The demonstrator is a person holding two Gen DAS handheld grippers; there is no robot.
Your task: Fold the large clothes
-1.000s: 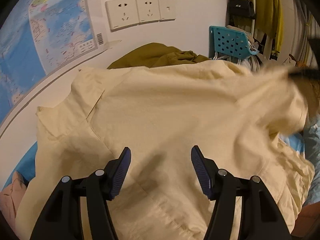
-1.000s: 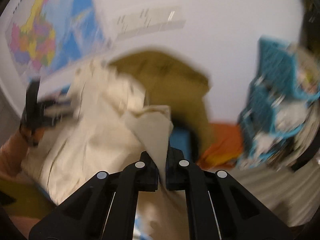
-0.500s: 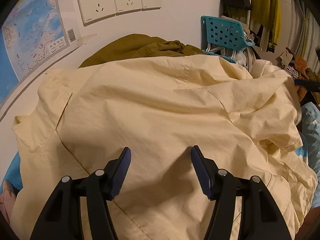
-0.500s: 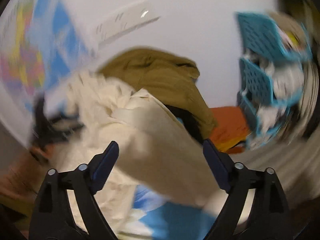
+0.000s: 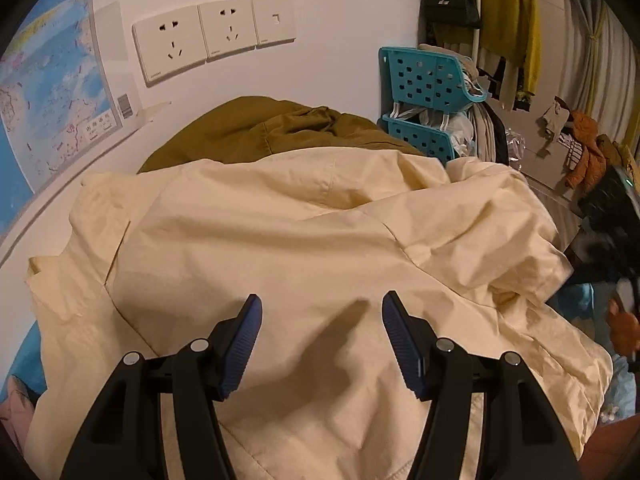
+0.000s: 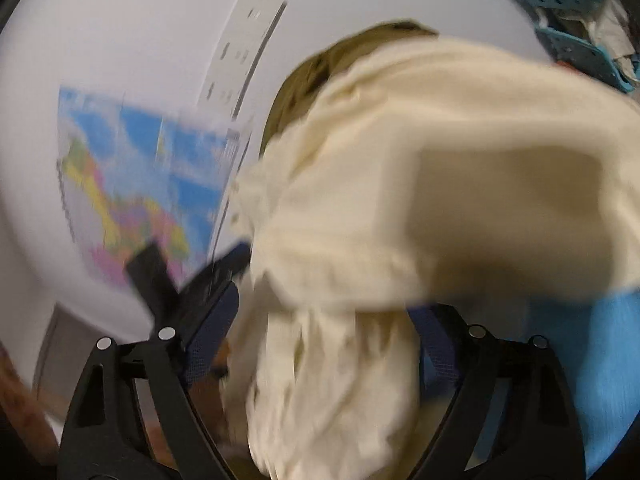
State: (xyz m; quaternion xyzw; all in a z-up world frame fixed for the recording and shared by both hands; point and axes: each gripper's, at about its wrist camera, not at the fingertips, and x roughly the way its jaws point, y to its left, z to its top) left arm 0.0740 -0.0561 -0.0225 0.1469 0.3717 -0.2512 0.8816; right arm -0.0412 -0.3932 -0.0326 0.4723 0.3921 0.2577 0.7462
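A large cream shirt (image 5: 288, 240) lies spread and rumpled over a blue surface, with a folded-over flap at its right side (image 5: 492, 232). My left gripper (image 5: 322, 340) is open and hovers just above the shirt's middle, holding nothing. In the blurred right wrist view the same cream shirt (image 6: 420, 184) fills the centre. My right gripper (image 6: 324, 344) is open, with cloth bunched between its spread fingers but not clamped. The left gripper (image 6: 188, 276) shows there as a dark blur at the shirt's left edge.
An olive garment (image 5: 272, 128) is heaped behind the shirt against the wall. A teal slotted rack (image 5: 428, 96) with clutter stands at the back right. A wall map (image 5: 44, 100) and sockets (image 5: 208, 48) are behind. Clothes hang at the far right (image 5: 500, 12).
My right gripper was shut on the shirt's edge, then opened and let it go; the flap now lies on the shirt's right side. My left gripper stayed open over the shirt.
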